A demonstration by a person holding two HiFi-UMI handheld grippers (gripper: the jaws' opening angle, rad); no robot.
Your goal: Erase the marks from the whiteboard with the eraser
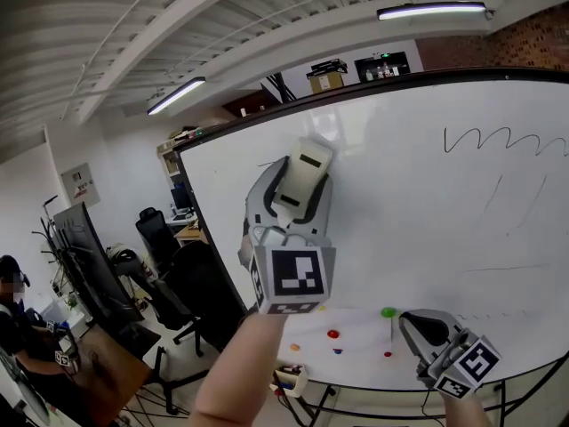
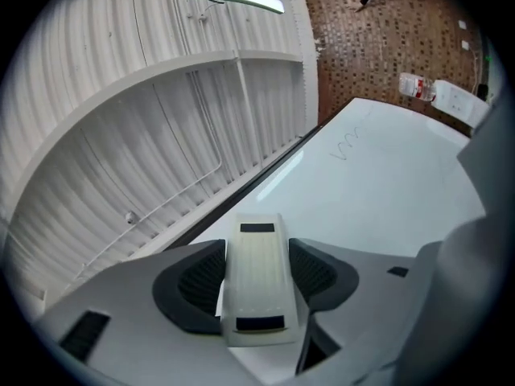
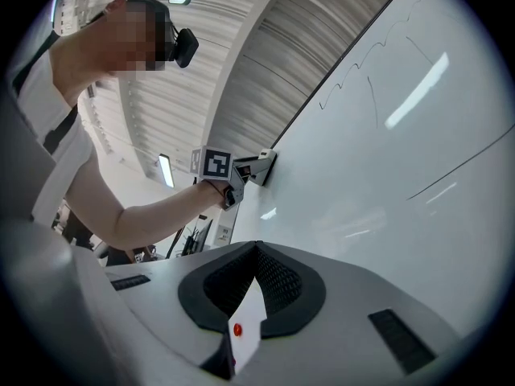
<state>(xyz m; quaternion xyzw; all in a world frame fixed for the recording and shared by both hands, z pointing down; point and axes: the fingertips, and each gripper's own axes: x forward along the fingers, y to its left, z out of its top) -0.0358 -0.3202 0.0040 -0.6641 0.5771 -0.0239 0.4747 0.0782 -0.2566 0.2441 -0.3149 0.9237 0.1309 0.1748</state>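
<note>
The whiteboard [image 1: 418,221] fills the right half of the head view. A black wavy mark [image 1: 507,140] sits near its top right, with faint strokes below it; the same mark [image 2: 348,147] shows far off in the left gripper view. My left gripper [image 1: 302,185] is shut on a white eraser [image 1: 305,172], which it holds against the board's upper left, next to a short dark mark [image 1: 267,163]. The eraser [image 2: 257,284] lies lengthwise between the dark pads. My right gripper [image 1: 411,325] is low on the board, shut on the edge of a white sheet [image 3: 245,320] with a red dot.
A white sheet [image 1: 342,334] with red magnets and a green magnet [image 1: 388,312] is stuck near the board's bottom edge. Black office chairs [image 1: 164,238], a dark monitor [image 1: 84,247] and a seated person [image 1: 18,327] are to the left. My left arm [image 3: 153,211] crosses the right gripper view.
</note>
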